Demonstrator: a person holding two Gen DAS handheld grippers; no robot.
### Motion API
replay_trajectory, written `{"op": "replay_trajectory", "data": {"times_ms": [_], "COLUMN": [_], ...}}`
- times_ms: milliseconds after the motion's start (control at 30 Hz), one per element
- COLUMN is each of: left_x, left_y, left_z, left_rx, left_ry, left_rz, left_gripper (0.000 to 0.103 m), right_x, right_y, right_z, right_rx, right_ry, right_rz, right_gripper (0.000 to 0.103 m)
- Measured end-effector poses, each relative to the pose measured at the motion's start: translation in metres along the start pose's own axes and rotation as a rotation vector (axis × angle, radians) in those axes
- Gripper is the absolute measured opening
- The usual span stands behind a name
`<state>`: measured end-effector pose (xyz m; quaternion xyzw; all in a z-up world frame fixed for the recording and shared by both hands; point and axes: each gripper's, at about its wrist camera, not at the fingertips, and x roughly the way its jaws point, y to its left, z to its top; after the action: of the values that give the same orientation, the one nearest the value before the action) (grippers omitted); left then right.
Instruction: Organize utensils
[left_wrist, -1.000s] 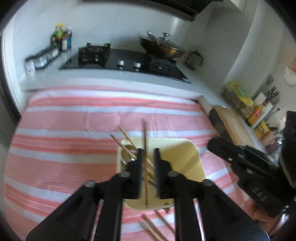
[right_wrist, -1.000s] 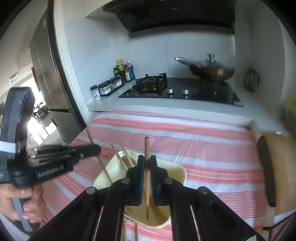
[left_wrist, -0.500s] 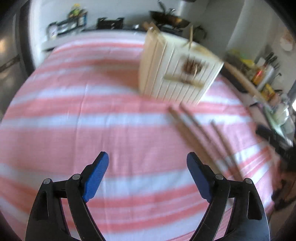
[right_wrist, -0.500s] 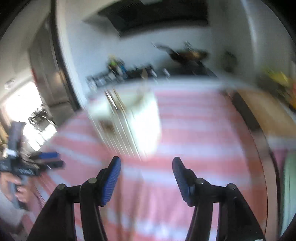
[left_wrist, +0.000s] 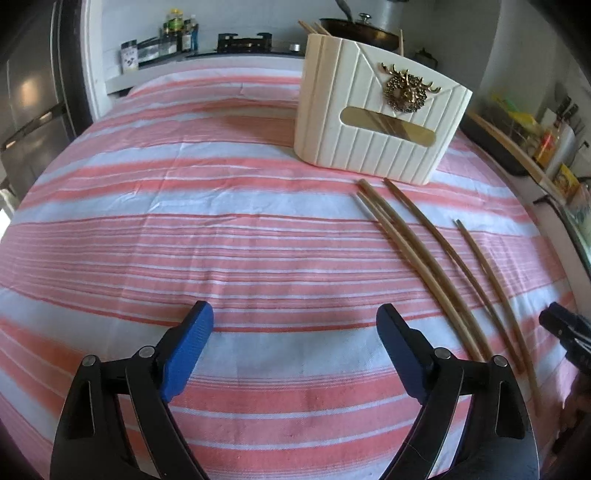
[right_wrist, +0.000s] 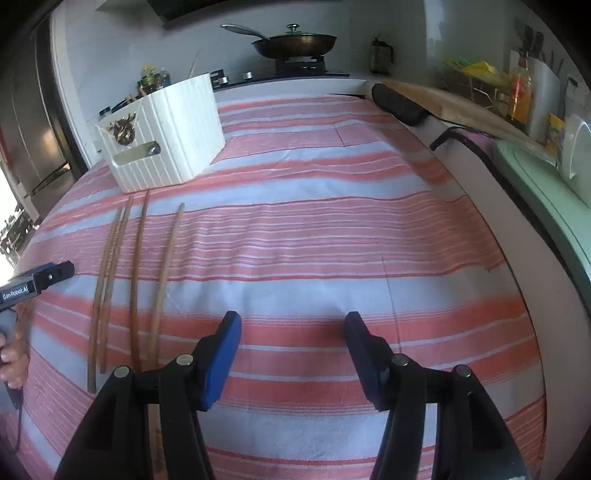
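Four chopsticks (left_wrist: 439, 269) are being left lying side by side on the striped cloth (left_wrist: 221, 229) over the counter, near the white holder (left_wrist: 376, 122). The left hand-held gripper (left_wrist: 295, 336) is being opened wider over bare cloth, nothing between its jaws; the right hand-held gripper (right_wrist: 291, 339) is being held partly open, empty

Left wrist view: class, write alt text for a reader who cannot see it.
Four wooden chopsticks lie on a pink-and-white striped cloth in front of a cream holder. The left claw, jaws opening and empty, hangs over bare cloth to their left.
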<state>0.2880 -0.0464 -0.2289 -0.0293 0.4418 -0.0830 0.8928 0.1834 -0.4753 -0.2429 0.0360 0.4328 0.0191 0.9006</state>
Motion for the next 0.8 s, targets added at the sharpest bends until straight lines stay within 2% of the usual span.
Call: {"op": "replay_trajectory", "data": {"times_ms": [167,800], "left_x": [0.004,0.002], "left_y": [-0.010,-0.006], "left_z": [-0.001,-0.002], "left_rx": [0.039,0.022], "left_ry": [0.008,0.002], "left_rz": [0.053,0.031], "left_gripper": [0.094,0.094], "right_x": [0.002,0.005], "right_y": [0.005,0.014], "right_z": [0.002,0.001], "right_rx": [-0.004,-0.045], "right_ry": [0.002,0.010], "right_rz": [-0.004,-0.052], "right_gripper": [0.059,0.060]}}
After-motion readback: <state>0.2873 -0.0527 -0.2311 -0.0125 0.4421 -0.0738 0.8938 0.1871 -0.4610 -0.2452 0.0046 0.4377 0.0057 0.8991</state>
